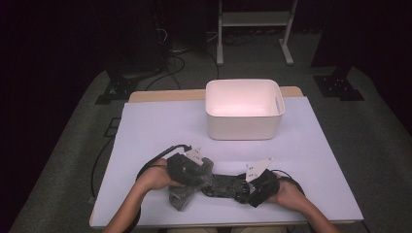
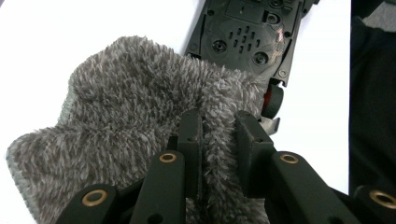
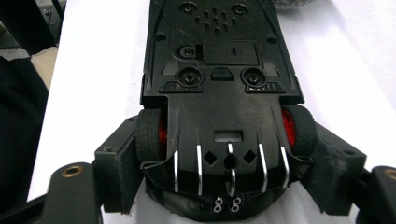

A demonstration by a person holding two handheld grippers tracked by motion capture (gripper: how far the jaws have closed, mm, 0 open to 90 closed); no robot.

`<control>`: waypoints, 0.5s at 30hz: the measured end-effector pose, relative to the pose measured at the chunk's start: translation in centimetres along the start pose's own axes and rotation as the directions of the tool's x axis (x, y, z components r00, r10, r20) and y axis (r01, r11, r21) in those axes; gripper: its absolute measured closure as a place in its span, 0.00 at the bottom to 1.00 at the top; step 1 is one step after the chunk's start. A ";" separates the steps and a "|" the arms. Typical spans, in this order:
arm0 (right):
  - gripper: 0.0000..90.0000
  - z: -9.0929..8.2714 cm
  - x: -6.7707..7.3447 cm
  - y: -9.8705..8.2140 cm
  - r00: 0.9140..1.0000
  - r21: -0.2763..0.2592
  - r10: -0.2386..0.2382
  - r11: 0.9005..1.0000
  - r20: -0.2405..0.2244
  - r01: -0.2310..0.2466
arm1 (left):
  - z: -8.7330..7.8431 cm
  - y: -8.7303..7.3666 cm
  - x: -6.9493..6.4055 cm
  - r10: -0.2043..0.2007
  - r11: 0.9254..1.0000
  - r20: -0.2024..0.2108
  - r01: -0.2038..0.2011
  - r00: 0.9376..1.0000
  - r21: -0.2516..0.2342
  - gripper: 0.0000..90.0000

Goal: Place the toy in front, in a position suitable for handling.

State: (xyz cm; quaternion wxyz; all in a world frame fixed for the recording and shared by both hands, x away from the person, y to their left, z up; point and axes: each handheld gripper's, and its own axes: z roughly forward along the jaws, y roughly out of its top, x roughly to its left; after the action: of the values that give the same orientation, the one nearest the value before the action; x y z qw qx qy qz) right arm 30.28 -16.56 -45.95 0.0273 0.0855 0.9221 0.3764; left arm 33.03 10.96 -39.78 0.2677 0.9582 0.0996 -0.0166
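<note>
Jaws on the left gripper (image 2: 218, 135) are clenched on a fold of the grey fluffy cloth (image 2: 126, 121), pads pinching the pile between them. Right gripper (image 3: 229, 154) jaws are spread wide and clamped across the rear of the toy car (image 3: 219, 93), one pad against each back wheel.

Car is belly-up: black underside facing the camera, screws and battery hatch visible, red hubs on the wheels. In the high view it lies across the near part of the counter (image 1: 145, 126) between the two hands, car (image 1: 221, 185) end-on toward the right gripper (image 1: 252, 187).

Cloth (image 1: 187, 194) sits bunched at the car's other end, under the left gripper (image 1: 194, 172). From the left gripper view it lies on the white counter top with its far edge just touching or overlapping the car (image 2: 247, 42) chassis; can't tell which.

White bin (image 1: 244, 109) stands upright farther back on the counter, well apart from both hands.
</note>
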 end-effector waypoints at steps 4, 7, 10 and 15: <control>0.26 0.0 0.0 0.0 1.000 0.000 -0.006 1.000 0.001 0.006 | 0.4 0.8 0.3 -0.004 1.000 -0.002 0.004 1.000 -0.007 0.82; 0.26 0.0 0.0 0.0 1.000 0.002 -0.006 1.000 0.004 0.006 | 0.9 2.0 0.4 0.017 1.000 -0.003 -0.017 1.000 0.005 0.82; 0.26 0.0 0.0 0.0 1.000 0.001 -0.004 1.000 0.006 0.004 | 1.5 3.1 0.7 0.031 0.999 0.005 -0.031 0.999 0.009 0.82; 0.26 0.0 0.1 0.0 1.000 0.000 -0.007 1.000 0.009 0.007 | 2.7 5.1 0.4 0.059 0.998 0.032 -0.059 0.998 -0.011 0.82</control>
State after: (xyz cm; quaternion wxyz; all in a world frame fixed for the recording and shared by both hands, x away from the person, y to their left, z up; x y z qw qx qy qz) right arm 30.22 -16.53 -45.98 0.0328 0.0839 0.9222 0.3762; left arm 34.53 5.37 -39.58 0.2746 0.9589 0.0669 -0.0237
